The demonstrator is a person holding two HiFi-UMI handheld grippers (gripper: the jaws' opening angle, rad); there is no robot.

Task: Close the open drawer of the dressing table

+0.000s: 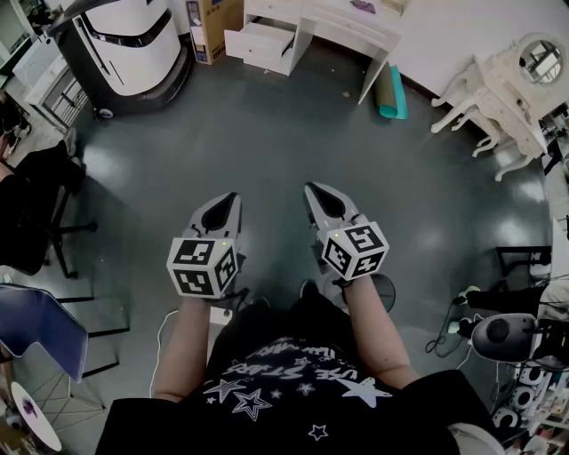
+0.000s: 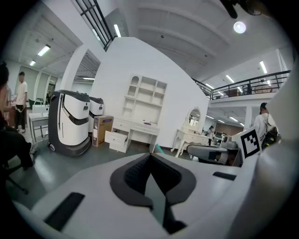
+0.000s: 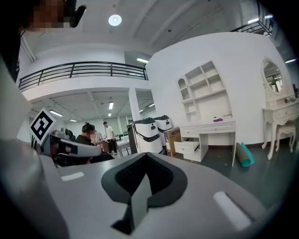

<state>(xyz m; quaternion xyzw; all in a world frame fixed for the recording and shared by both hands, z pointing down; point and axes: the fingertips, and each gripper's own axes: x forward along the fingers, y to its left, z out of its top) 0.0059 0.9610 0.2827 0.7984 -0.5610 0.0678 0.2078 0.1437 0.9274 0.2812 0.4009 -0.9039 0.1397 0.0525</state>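
My left gripper point(image 1: 233, 197) and right gripper point(image 1: 313, 188) are side by side over the grey floor point(image 1: 267, 133). Each one's own view shows its jaws pressed together at the tips with nothing between them, so both are empty. The dressing table point(image 1: 351, 22) is well apart from them, against the far wall. The head view cuts off its top and shelves at the upper edge, and only the gripper views show the shelf unit above it. Its drawer point(image 1: 258, 40) stands pulled out on the left side, next to a cardboard box point(image 1: 212, 27). From here I cannot make out what, if anything, lies inside the drawer. A small purple thing on the tabletop is too small to identify. A teal roll point(image 1: 391, 93) leans at the table's right leg. A large white and black machine point(image 1: 133, 44) stands left of the box, partly cropped.
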